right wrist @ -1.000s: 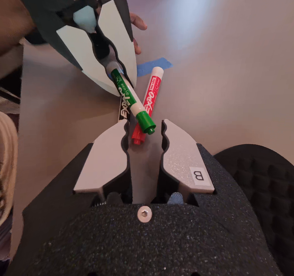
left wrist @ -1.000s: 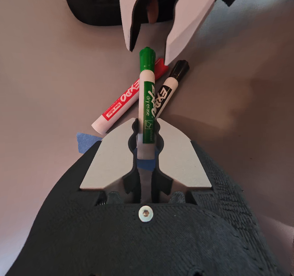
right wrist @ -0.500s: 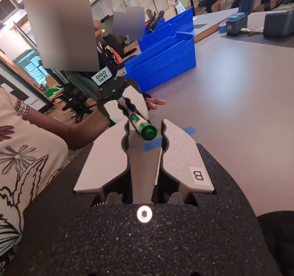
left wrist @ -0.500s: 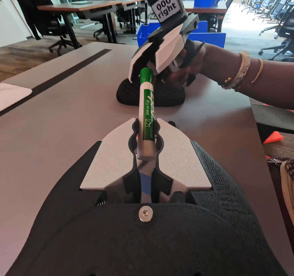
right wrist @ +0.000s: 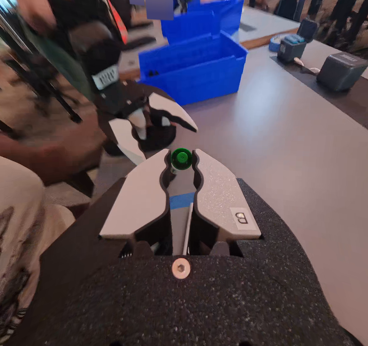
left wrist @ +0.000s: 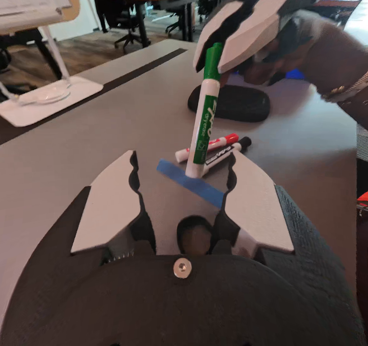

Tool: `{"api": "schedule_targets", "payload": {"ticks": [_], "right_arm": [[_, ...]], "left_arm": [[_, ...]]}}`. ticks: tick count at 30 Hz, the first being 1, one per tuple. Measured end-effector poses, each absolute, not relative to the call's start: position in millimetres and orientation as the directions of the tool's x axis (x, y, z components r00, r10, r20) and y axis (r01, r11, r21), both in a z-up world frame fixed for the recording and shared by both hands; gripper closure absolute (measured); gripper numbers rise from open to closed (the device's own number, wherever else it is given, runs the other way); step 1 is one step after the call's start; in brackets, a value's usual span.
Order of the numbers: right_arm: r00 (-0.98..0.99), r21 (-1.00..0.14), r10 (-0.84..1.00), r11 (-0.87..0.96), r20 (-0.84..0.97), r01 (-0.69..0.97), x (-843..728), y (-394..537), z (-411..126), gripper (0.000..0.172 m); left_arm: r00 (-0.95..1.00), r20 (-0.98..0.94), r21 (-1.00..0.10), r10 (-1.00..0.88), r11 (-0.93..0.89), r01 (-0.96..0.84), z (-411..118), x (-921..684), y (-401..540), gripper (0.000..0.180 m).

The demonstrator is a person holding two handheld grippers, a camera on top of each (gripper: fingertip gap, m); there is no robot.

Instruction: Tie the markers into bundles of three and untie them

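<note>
Left wrist view: the left gripper (left wrist: 183, 169) is shown with its jaws spread wide and nothing between them, only the grey table (left wrist: 99, 137) and a strip of blue tape (left wrist: 191, 183) being seen in the gap. Ahead of it, slightly right of centre, the green marker (left wrist: 205, 121) stands almost upright with a slight lean to the right at the top; its white tail rests on or just above the table at the far edge of the tape, and its green cap is pinched from above between the fingers (left wrist: 249, 43) of the right gripper (left wrist: 211, 65). The long axis of this marker is therefore near vertical, across the left gripper's line of approach. Behind its base the red marker (left wrist: 211, 145) and the black marker (left wrist: 225, 153) lie flat on the table, side by side, caps to the right, the black one just beside the left gripper's right fingertip. A black pad (left wrist: 235, 105) is seen farther back. Right wrist view: the open left gripper (right wrist: 155, 133) is seen to the left and beyond, clear of the marker, while the green cap (right wrist: 181, 158) is seen end-on, seated in the notches near the tips of the right gripper's own fingers (right wrist: 211, 179), both pads pressing on it. The lying markers are judged nearer to the left gripper, so the free hand is the one placed to gather them, while the green marker must be laid down parallel to the pair before any bundle of three can be tied.
</note>
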State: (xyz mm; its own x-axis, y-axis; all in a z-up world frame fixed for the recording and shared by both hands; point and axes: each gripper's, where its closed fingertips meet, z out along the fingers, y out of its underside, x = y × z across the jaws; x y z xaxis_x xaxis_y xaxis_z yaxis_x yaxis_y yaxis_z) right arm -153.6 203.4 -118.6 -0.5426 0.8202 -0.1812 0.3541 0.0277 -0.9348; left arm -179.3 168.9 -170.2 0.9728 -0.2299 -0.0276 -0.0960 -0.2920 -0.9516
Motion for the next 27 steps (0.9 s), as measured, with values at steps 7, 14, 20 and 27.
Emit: {"api": "schedule_targets", "payload": {"ticks": [7,14,20,27], "right_arm": [[-0.561,-0.707,0.826,0.433,0.061,0.56,-173.6,180.2,-150.2,0.152],[-0.568,-0.626,0.815,0.504,0.117,0.595,-181.0,177.4,-159.4,0.152],[-0.554,-0.632,0.826,0.482,0.099,0.607,-181.8,178.5,-166.1,0.152],[-0.551,-0.641,0.83,0.47,0.088,0.607,-182.5,178.2,-170.1,0.134]], "left_arm": [[0.973,-0.059,-0.896,-0.223,-0.417,-0.15,-196.9,-179.1,131.2,0.093],[0.968,-0.062,-0.881,-0.241,-0.443,-0.167,-211.3,-172.3,130.5,0.092],[0.969,-0.054,-0.892,-0.24,-0.424,-0.155,-207.3,-173.9,130.9,0.092],[0.968,-0.068,-0.885,-0.242,-0.434,-0.17,-209.5,-172.2,130.5,0.092]]}}
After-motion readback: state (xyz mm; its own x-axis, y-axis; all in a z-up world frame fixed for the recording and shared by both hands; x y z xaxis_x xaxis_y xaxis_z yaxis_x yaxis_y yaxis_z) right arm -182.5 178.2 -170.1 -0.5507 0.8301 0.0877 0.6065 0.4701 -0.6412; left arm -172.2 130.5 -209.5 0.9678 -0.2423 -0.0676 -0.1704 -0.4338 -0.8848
